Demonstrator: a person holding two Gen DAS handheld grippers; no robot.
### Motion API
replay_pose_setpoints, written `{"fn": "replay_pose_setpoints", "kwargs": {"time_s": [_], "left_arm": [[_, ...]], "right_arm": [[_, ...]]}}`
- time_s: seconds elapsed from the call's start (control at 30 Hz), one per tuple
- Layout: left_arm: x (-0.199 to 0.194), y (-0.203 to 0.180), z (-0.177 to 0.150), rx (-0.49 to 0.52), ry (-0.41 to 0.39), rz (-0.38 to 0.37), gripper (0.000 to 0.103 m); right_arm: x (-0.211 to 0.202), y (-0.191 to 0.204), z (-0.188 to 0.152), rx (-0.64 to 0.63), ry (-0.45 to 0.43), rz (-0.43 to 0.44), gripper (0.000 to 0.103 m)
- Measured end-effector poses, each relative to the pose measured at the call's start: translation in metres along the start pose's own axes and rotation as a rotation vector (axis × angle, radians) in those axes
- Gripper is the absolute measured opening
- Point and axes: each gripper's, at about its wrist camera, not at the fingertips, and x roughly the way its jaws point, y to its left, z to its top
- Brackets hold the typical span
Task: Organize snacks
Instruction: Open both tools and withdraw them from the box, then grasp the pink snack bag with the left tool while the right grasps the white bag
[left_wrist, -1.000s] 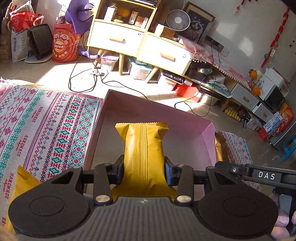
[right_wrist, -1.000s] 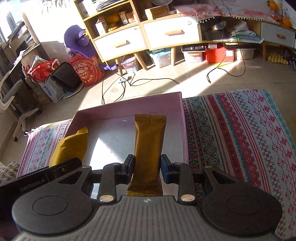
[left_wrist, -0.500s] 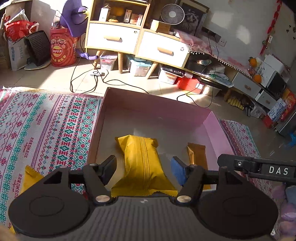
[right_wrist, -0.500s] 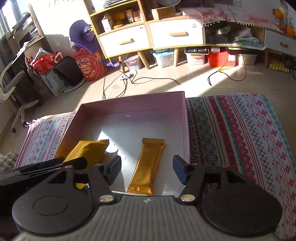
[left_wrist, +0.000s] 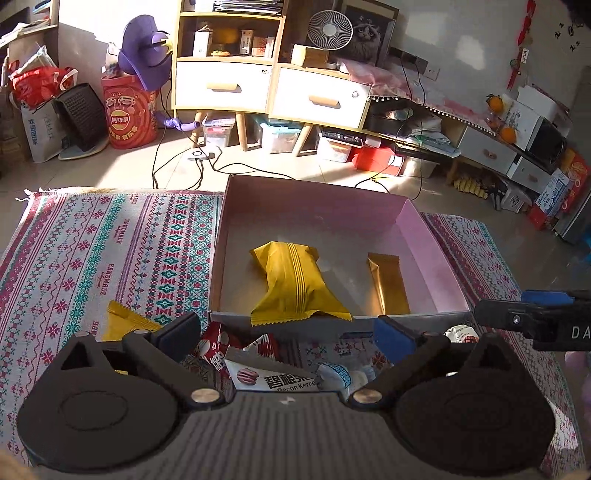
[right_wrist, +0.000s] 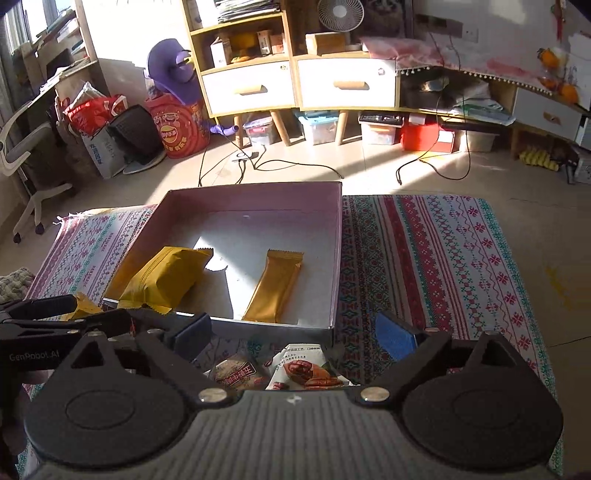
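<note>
Pillow pack (left_wrist: 295, 282) left of bar (left_wrist: 388, 282), both in box (left_wrist: 424, 236).

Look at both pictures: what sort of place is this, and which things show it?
Probably a lived-in living room at home: a wooden drawer cabinet, a desk fan, and a patterned rug under the snack box.

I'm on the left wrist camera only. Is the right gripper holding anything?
Observer: No. The right gripper has its jaws opening with nothing between them. The gold bar lies in the box.
Operator: What's below those jaws?
Observer: Loose snacks on the rug in front of the box: a white packet with nuts pictured, beside a brown packet.
Operator: Any snacks to the right of the box?
Observer: None in the right wrist view, only patterned rug.
</note>
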Motion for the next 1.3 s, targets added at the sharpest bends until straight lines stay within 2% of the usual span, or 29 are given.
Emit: {"fn": "replay_pose_setpoints", "kwargs": {"time_s": [0.27, 0.5, 1.0, 1.3], "left_arm": [[-0.028, 0.013, -0.015, -0.005, 0.028, -0.016, 0.103], [-0.040, 0.016, -0.033, 0.056, 0.063, -0.012, 0.103], [-0.045, 0.025, -0.087, 0.160, 0.178, -0.033, 0.103], [-0.039, 0.015, -0.115, 0.266, 0.278, -0.084, 0.103]], "right_arm": [[-0.029, -0.002, -0.027, -0.043, 0.002, -0.013, 0.100], [-0.040, 0.001, -0.047, -0.067, 0.017, 0.005, 0.102], [-0.030, 0.005, -0.080, -0.198, 0.074, -0.036, 0.102], [-0.010, 0.017, -0.103, -0.369, 0.084, -0.097, 0.101]]}}
